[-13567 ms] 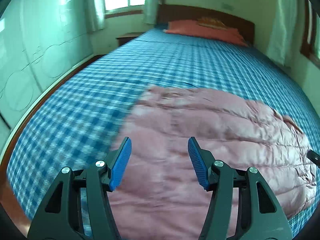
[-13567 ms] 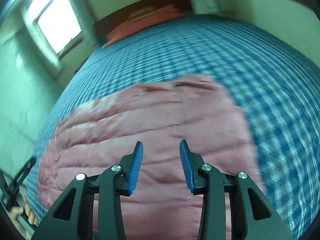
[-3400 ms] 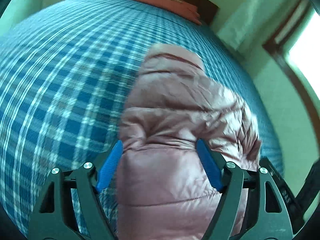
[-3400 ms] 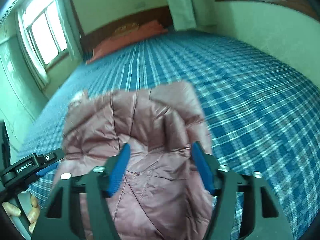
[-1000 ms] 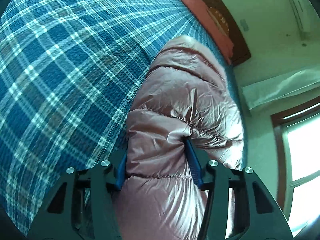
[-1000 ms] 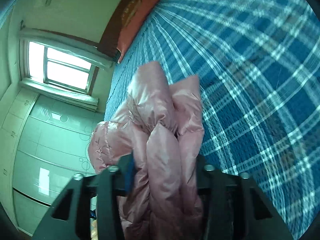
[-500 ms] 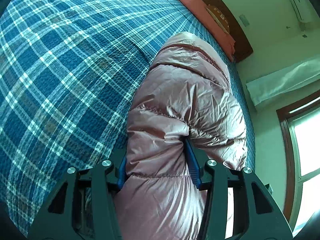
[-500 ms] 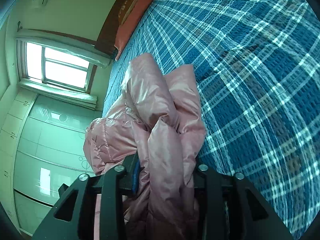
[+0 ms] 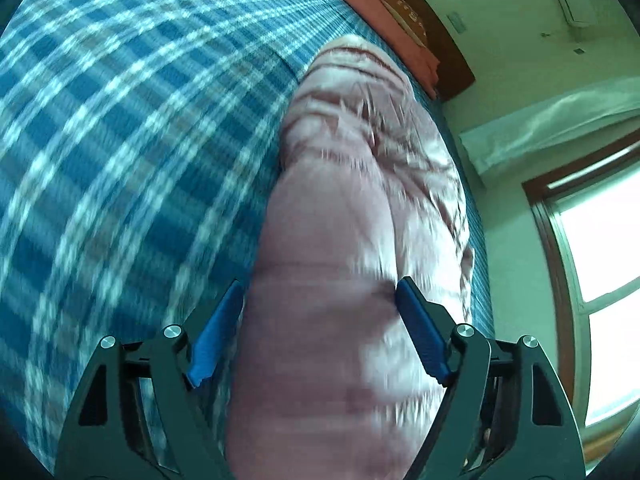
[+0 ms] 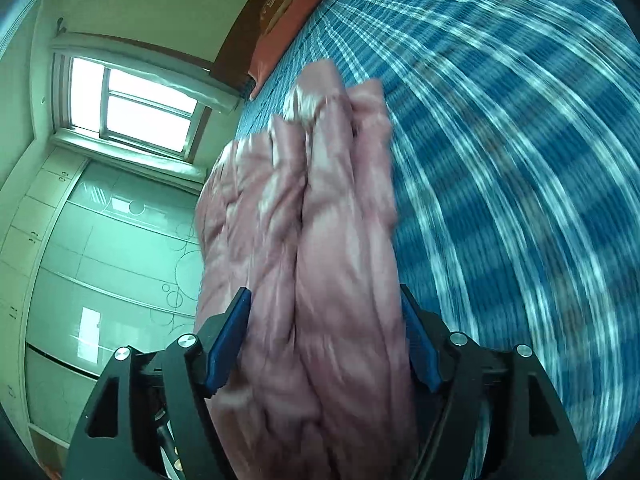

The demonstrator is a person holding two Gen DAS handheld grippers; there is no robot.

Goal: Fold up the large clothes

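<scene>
Left gripper [image 9: 320,330] stood with its jaws spread wide, the blue pads [image 9: 216,336] flanking a thick roll of the pink down jacket [image 9: 360,208] without squeezing it. Right gripper [image 10: 324,338] was likewise spread, its pads [image 10: 229,340] set at either side of the bunched jacket folds [image 10: 320,240]; whether the pads touched the fabric cannot be told through the motion blur. The jacket lay folded into a long bundle on the blue plaid bedspread [image 9: 120,140], running away from both grippers toward the head of the bed. An orange-red pillow [image 9: 376,12] rested against the dark wooden headboard [image 9: 448,52]. In the right wrist view a window [image 10: 132,108] and pale wardrobe panels [image 10: 100,260] appeared beyond the jacket's left edge.
</scene>
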